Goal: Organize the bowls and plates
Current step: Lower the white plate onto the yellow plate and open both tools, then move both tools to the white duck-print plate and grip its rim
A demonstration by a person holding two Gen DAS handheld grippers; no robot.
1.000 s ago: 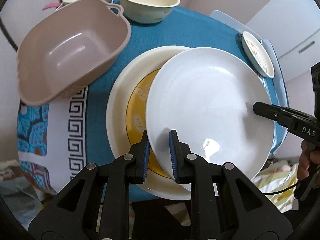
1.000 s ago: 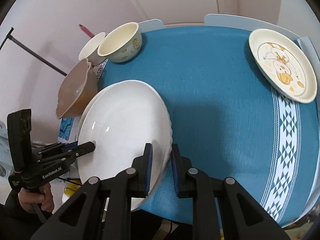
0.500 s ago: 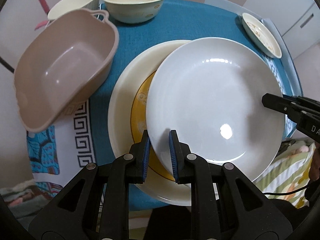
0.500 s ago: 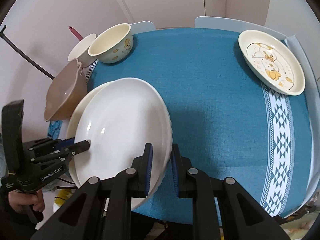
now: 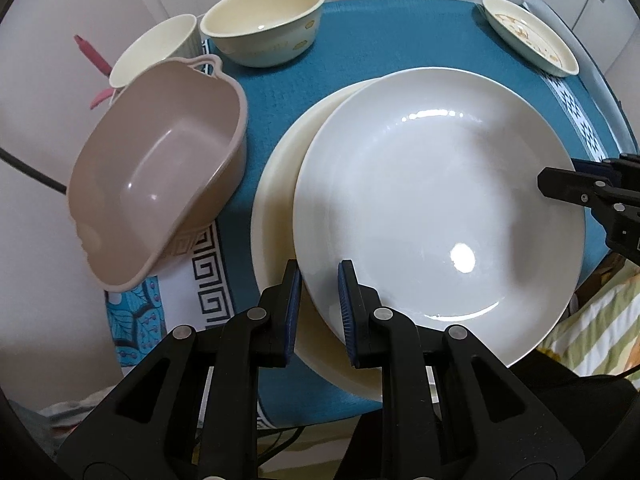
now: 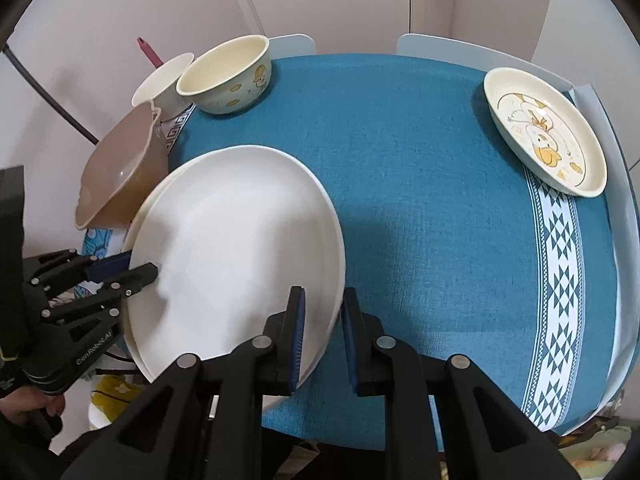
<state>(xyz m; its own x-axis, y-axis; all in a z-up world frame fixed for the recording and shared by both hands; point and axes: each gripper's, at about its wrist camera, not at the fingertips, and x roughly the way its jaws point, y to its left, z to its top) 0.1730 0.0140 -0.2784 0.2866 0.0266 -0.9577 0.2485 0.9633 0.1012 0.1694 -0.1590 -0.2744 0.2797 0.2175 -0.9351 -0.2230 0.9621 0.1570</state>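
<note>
White plate (image 5: pixel 440 208) pinched at opposite rims by left gripper (image 5: pixel 319 308) and right gripper (image 6: pixel 323 332)

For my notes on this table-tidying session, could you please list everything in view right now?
white plate: 1, white, held over the cream plate, its rim clamped on two sides
cream plate: 1, cream, on the table under the white plate
duck plate: 1, cream with yellow duck print, far right of the table
cream bowl: 1, cream with yellow print, far side of the table
cup: 1, cream, beside the cream bowl
tan basin: 1, tan, tilted at the table's left edge
tablecloth: 1, teal with white patterned bands, covering the table
left gripper: 1, black with blue pads, jaws shut on the white plate
right gripper: 1, black with blue pads, jaws shut on the white plate's opposite rim
</note>
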